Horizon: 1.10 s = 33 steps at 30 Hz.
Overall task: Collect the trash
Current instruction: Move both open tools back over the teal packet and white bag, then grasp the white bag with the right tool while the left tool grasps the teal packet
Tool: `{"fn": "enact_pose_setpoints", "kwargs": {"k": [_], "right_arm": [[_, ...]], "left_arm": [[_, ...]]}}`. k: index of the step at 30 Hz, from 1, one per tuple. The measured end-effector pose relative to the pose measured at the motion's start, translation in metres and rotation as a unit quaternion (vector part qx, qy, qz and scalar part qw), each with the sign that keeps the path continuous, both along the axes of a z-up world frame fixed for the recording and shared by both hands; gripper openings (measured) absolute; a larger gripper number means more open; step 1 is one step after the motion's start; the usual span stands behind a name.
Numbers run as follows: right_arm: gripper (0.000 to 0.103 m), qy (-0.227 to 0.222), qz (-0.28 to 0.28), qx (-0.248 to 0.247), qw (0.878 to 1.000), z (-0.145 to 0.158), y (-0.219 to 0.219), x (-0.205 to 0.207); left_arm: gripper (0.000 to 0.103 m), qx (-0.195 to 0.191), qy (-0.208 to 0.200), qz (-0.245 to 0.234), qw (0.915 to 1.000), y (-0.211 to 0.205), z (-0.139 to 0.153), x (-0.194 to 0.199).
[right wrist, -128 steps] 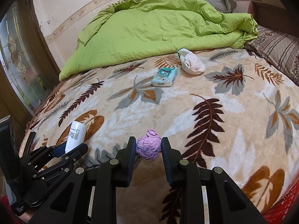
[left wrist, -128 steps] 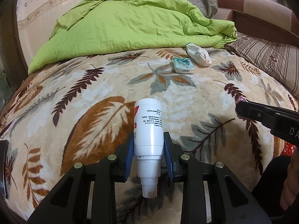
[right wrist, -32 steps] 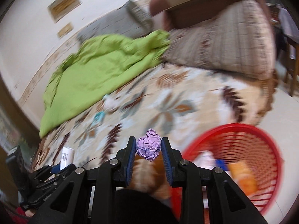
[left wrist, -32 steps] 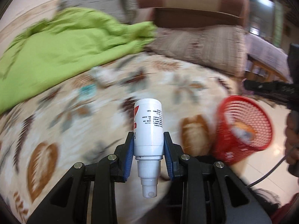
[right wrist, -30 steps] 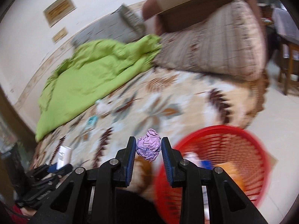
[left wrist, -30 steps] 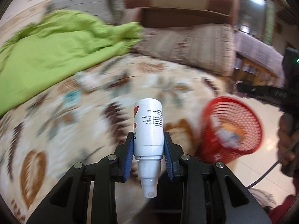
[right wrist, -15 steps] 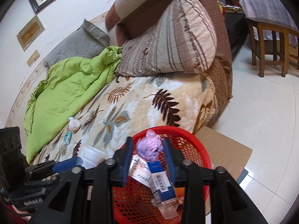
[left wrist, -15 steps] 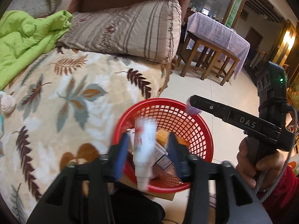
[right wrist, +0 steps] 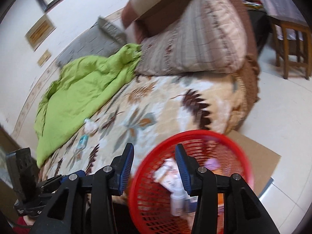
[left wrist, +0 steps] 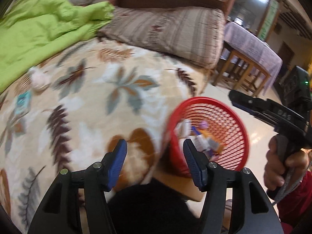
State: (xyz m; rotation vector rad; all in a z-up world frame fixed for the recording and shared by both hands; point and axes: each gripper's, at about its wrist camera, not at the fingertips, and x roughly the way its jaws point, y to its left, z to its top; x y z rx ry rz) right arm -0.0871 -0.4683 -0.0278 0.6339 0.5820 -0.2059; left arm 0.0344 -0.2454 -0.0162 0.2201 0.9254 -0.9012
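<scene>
A leaf-patterned bed [left wrist: 93, 101] fills the frame's left; lower right, a red basket [right wrist: 246, 162] holds trash. Both tongs [left wrist: 155, 160] [right wrist: 154, 166] gape, released.

Green quilt [right wrist: 81, 89] and striped pillow [right wrist: 198, 44] on leaf-patterned blanket [left wrist: 93, 105]

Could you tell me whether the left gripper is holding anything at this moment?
No, the left gripper is open and nothing sits between its blue pads.
</scene>
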Motion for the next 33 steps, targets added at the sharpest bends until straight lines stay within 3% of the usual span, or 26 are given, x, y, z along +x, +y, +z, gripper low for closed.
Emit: {"fn": "enact_pose_setpoints", "kwargs": {"k": [3, 9, 13, 18, 23, 28, 33], "right_arm": [[0.056, 0.001, 0.032, -0.008, 0.999, 0.002, 0.022, 0.019], [0.056, -0.001, 0.095, -0.018, 0.995, 0.005, 0.068, 0.065], [0.056, -0.001, 0.131, -0.018, 0.991, 0.004, 0.097, 0.093], [0.057, 0.002, 0.174, -0.028, 0.984, 0.004, 0.126, 0.119], [0.061, 0.002, 0.184, -0.028, 0.983, 0.006, 0.13, 0.139], [0.067, 0.01, 0.181, -0.031, 0.983, 0.011, 0.128, 0.171], [0.067, 0.02, 0.188, -0.033, 0.981, 0.015, 0.125, 0.204]], "left_arm": [[0.059, 0.005, -0.006, 0.034, 0.9994, 0.028, -0.003, 0.012], [0.063, 0.01, -0.002, 0.12, 0.9927, 0.093, -0.007, 0.051], [0.077, 0.018, -0.004, 0.193, 0.9809, 0.137, -0.006, 0.09], [0.078, 0.042, 0.009, 0.262, 0.964, 0.169, -0.013, 0.152], [0.078, 0.047, 0.042, 0.298, 0.9524, 0.161, -0.031, 0.221], [0.078, 0.091, 0.049, 0.322, 0.9411, 0.131, -0.058, 0.272], [0.077, 0.1, 0.041, 0.326, 0.9391, 0.119, -0.078, 0.299]]}}
